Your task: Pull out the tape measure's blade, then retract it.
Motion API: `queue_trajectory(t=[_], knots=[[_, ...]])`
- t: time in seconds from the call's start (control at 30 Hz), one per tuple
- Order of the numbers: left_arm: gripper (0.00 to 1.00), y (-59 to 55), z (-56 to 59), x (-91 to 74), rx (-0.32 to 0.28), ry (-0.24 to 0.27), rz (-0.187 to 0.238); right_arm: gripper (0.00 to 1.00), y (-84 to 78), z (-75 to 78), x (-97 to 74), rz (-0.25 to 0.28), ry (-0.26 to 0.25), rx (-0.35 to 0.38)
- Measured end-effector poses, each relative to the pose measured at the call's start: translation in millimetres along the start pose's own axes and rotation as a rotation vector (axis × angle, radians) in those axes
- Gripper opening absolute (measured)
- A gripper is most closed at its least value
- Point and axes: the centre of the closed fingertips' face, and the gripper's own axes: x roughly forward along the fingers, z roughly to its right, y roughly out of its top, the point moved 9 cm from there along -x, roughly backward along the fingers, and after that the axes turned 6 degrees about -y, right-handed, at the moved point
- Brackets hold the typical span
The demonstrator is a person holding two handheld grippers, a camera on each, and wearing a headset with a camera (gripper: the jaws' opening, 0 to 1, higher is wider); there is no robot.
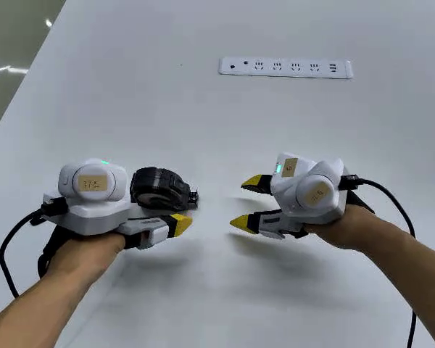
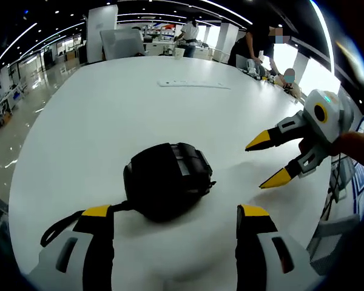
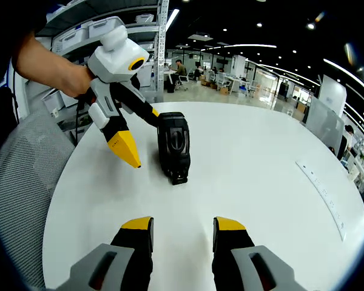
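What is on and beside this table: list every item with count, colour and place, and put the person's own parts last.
table: one, white, under everything.
tape measure: one, black, on the table between the left gripper's fingers, blade not pulled out.
power strip: one, white, lying flat at the far side of the table.
chair: one, grey mesh, beside the table edge, seen in the right gripper view.
left gripper: one, white with yellow-tipped black fingers, open, one finger on each side of the tape measure.
right gripper: one, same colours, open, pointing at the tape measure, apart from it.
left hand: one, holding the left gripper.
right hand: one, holding the right gripper.
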Motion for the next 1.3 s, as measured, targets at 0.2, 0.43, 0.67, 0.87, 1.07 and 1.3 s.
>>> queue_trajectory(t=[0.2, 0.43, 0.67, 0.87, 1.07, 1.3], knots=[[0.81, -1.0, 1.2, -2.9, 0.039, -0.018, 0.007, 0.41, -5.6, -0.8, -8.9, 0.004, -0.032, 0.044], [0.83, -1.8, 3.5, -8.9, 0.063, -0.061, 0.047, 0.44, -12.2, -2.6, -25.0, 0.017, -0.075, 0.106], [0.83, -4.8, 4.5, -14.8, 0.091, -0.092, 0.092, 0.48, -19.3, -6.7, -43.2, 0.027, -0.122, 0.141], [0.86, -6.4, 5.9, -19.6, 0.126, -0.101, 0.113, 0.52, -27.0, -13.3, -56.5, 0.035, -0.153, 0.179], [0.87, -10.0, 6.1, -24.1, 0.143, -0.115, 0.123, 0.56, -35.7, -20.6, -68.1, 0.041, -0.184, 0.212], [0.88, -14.3, 6.6, -31.0, 0.171, -0.127, 0.141, 0.59, -43.9, -27.3, -80.0, 0.044, -0.201, 0.237]])
